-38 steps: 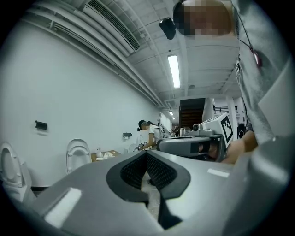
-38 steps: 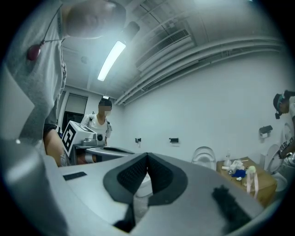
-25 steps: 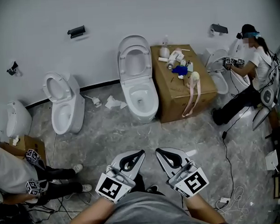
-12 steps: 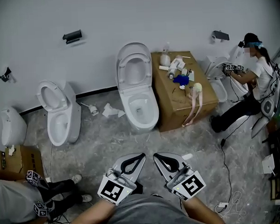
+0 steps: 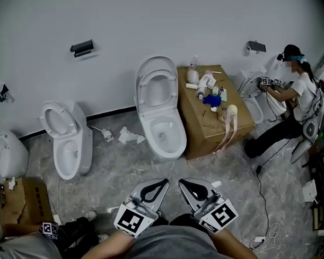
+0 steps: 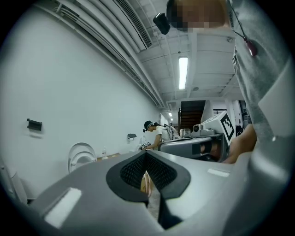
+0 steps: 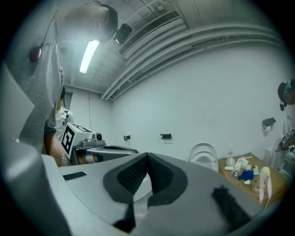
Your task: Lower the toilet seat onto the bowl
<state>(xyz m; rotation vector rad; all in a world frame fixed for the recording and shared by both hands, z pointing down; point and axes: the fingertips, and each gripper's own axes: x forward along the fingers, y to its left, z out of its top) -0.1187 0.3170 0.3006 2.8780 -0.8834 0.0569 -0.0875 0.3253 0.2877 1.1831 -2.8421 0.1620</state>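
Down at lower centre, the left gripper (image 5: 160, 183) and right gripper (image 5: 183, 183) are both closed and empty, while the toilet seat (image 5: 156, 85) stands raised above its bowl (image 5: 164, 133) at upper centre.

The middle toilet (image 5: 162, 132) is glossy white ceramic. Its raised toilet seat (image 5: 156, 81) looks like smooth white plastic with a soft sheen. The left toilet (image 5: 67, 145) has the same glossy white finish. To the right, the cardboard box (image 5: 245, 120) is matt brown with a slightly rough face. Crumpled white paper (image 5: 129, 135) lies on the floor (image 5: 126, 167), which is a mottled grey, stone-like surface with little shine. The far wall (image 5: 148, 26) is smooth, matt white. The 2 tools near the person, the left gripper (image 5: 164, 182) and the right gripper (image 5: 183, 182), have matt grey plastic shells and black ribbed pads (image 6: 161, 171).
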